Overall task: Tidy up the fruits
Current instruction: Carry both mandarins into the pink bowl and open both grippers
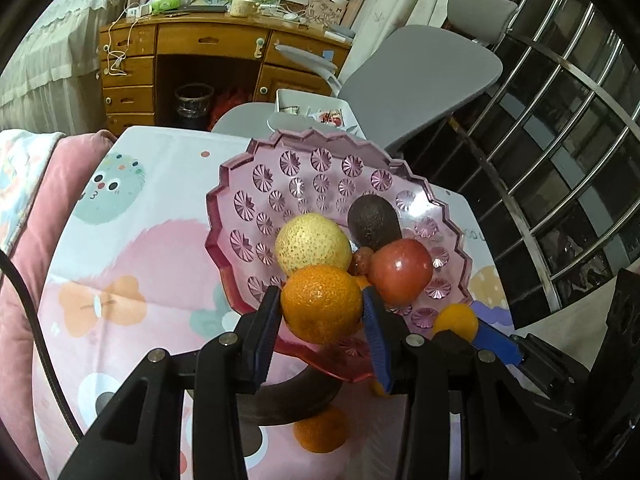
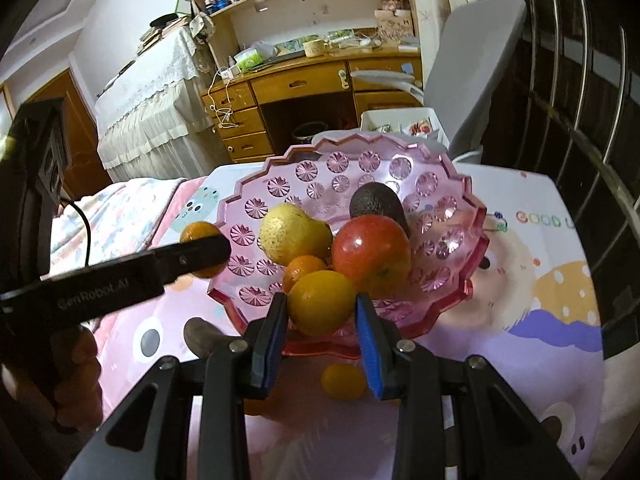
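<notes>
A pink glass fruit bowl (image 1: 256, 184) (image 2: 452, 280) stands on the table. In it lie a yellow pear (image 1: 308, 240) (image 2: 292, 236), a red apple (image 1: 402, 270) (image 2: 372, 256), a dark avocado (image 1: 372, 220) (image 2: 376, 200) and a small orange (image 2: 304, 270). My left gripper (image 1: 322, 308) is shut on an orange (image 1: 320, 304) (image 2: 200, 232) at the bowl's near rim. My right gripper (image 2: 322, 304) is shut on a yellow-orange citrus fruit (image 2: 322, 302) (image 1: 456, 320) over the bowl's near rim.
A small yellow fruit (image 2: 344, 382) and another orange (image 1: 320, 430) lie on the patterned tablecloth (image 1: 140, 260) below the bowl. A grey chair (image 1: 420, 76) and a wooden desk (image 1: 208, 48) stand behind. A metal railing (image 1: 560, 120) runs along the right.
</notes>
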